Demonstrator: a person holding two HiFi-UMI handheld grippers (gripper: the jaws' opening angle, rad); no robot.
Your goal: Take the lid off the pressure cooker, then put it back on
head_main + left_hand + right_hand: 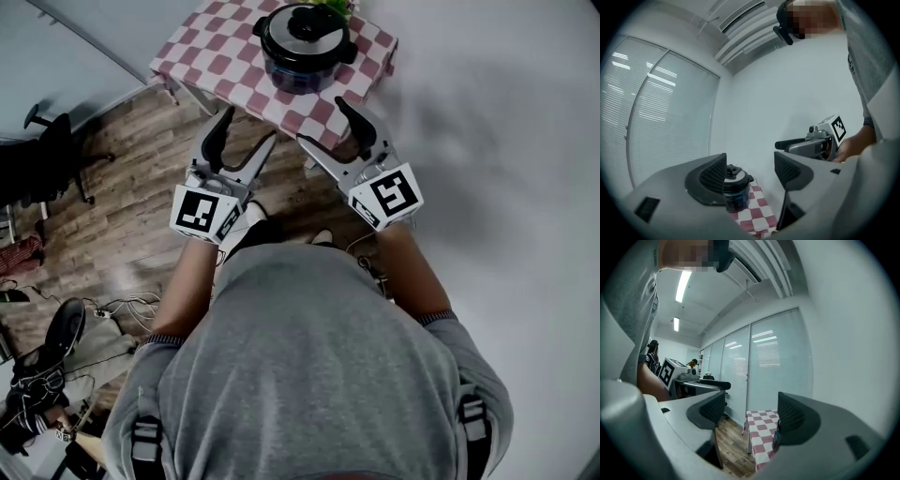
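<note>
Currently, approach appears in hand: the grey left gripper (pixel 246 131) and right gripper (pixel 323 122), both wide and empty, hang short of the red-and-white checked counter (pixel 217 58) bearing the dark round pressure cooker (pixel 302 70), whose black steel-rimmed lid (pixel 305 28) is on and should next be reached and gripped.

Ahead of you, top centre of the head view, the pressure cooker (pixel 307 45) stands alone on the checked table (pixel 217 58), with bare cloth to its left. The left gripper (pixel 249 126) and right gripper (pixel 321 121) hang short of the near edge, jaws apart, open air before them. The white wall (pixel 506 112) closes the right side. At the left, the wood floor (pixel 141 159) is free up to the office chair (pixel 54 150).
</note>
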